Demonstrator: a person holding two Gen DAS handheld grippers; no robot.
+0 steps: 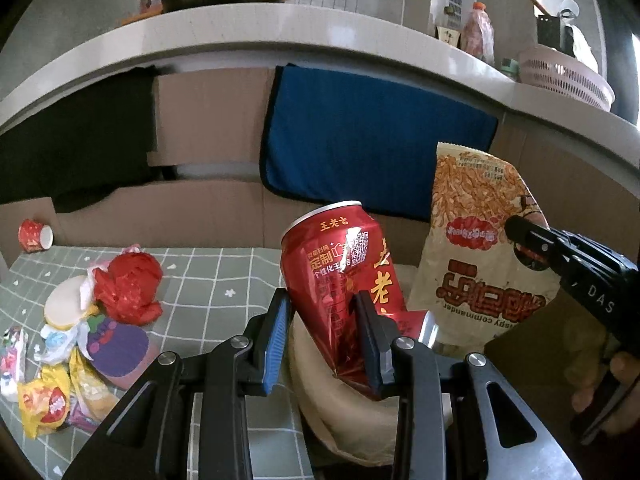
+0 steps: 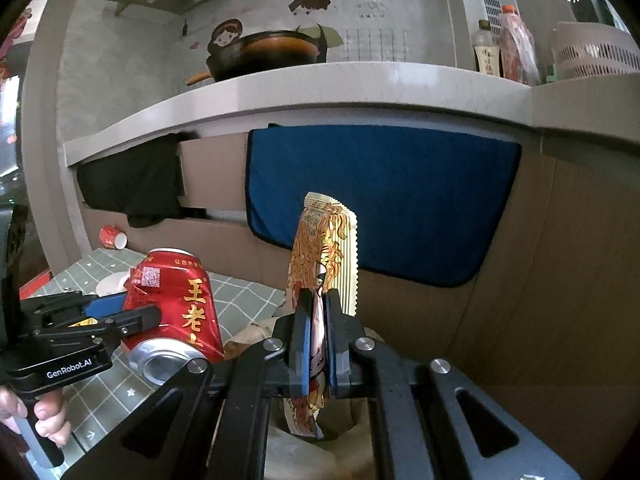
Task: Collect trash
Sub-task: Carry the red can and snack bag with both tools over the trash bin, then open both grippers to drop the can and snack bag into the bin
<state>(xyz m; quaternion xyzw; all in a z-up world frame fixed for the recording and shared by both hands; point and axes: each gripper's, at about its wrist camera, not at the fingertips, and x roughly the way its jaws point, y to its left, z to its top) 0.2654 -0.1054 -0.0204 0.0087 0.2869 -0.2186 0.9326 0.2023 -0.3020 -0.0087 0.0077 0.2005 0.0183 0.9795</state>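
Note:
My left gripper [image 1: 322,304] is shut on a dented red drink can [image 1: 344,272], held tilted above a beige paper bag [image 1: 344,408]. The can also shows in the right wrist view [image 2: 176,308], with the left gripper [image 2: 132,316] on it. My right gripper [image 2: 318,300] is shut on a cream and orange noodle snack wrapper [image 2: 324,248], held upright over the bag's opening [image 2: 300,456]. In the left wrist view the wrapper [image 1: 472,248] hangs at the right, pinched by the right gripper [image 1: 520,236].
A pile of wrappers and a crumpled red bag [image 1: 128,288] lies on the green checked tablecloth [image 1: 208,280] at the left. A small red paper cup [image 1: 35,234] lies on its side at the far left. Cardboard and a blue cloth [image 1: 372,152] stand behind, under a counter.

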